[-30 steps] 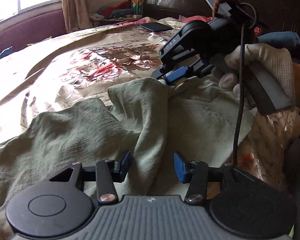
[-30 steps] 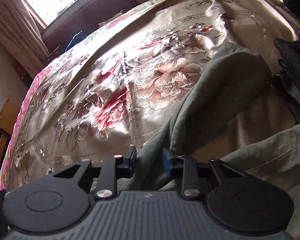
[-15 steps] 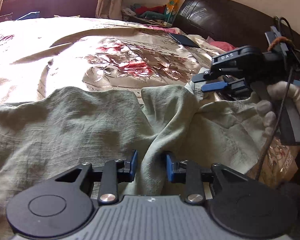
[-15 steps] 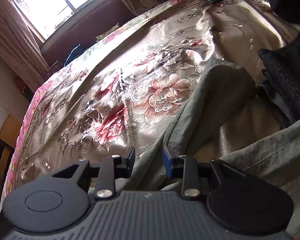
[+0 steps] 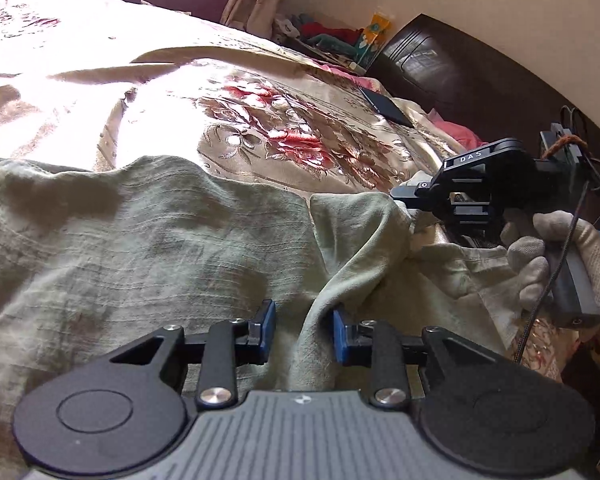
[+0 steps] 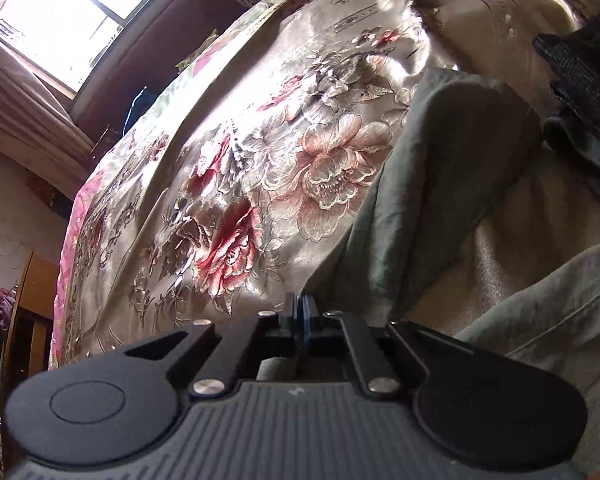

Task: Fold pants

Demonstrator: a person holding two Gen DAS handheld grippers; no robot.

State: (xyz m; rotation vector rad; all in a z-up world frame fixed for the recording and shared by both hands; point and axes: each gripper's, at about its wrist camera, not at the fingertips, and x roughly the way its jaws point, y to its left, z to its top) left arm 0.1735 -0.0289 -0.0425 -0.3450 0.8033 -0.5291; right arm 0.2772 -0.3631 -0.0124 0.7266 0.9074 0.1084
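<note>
Left tongs, seen from their own camera, stand partly open over the pants, with a raised ridge of green cloth running up between the blue pads; the pads do not press on it. Right tongs are closed, pads together, pinching a far edge of the pants where the cloth meets the bedspread. From the left camera the right tongs sit ahead and to the right, held by a gloved hand, their tips at a lifted corner of the cloth.

The pants lie crumpled across the near part of the bed, spreading left from the left tongs and reaching ahead to a wavy far edge. Beyond that edge the floral bedspread lies bare and sunlit, open room ahead and to the left. A dark flat phone lies far ahead on it, near the headboard. Dark clothing crowds the upper right of the right tongs' view
</note>
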